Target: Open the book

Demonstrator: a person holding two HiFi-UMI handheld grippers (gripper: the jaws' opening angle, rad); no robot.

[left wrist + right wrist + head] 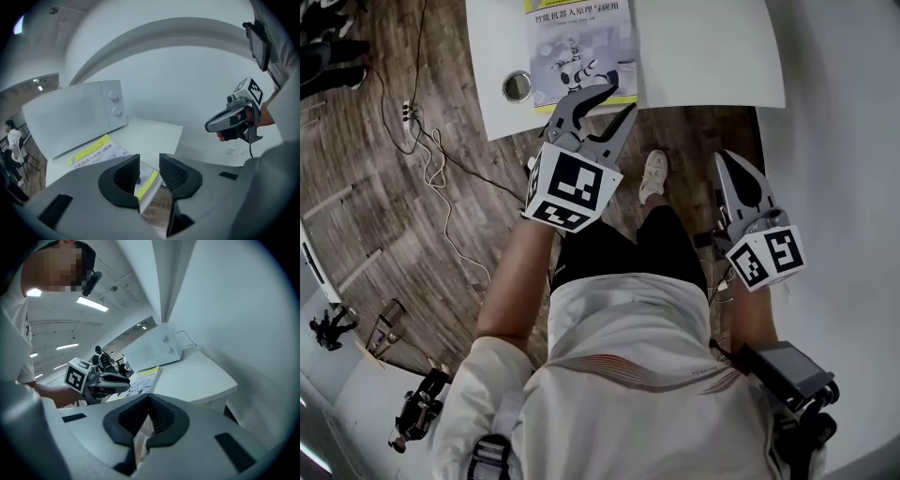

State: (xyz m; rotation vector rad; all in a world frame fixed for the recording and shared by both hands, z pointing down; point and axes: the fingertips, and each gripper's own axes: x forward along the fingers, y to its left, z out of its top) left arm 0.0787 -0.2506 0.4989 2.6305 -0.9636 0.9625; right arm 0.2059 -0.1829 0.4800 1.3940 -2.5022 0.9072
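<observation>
Table (703, 56) edge bears book (581, 42); left tongs (621, 98) parted.

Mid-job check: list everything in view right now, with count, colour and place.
book: 1, white cover with yellow-green bands, closed, flat by the table's near edge
table: 1, white, ahead of the person
round object: 1, silvery, on the table left of the book
microwave: 1, white, two knobs, on the table behind the book
cables: several, black and white, on the wooden floor at left
left gripper: 1, grey, jaws apart, gripping nothing, tips at the book's near edge
right gripper: 1, grey, jaws together, empty, short of the table at right
</observation>
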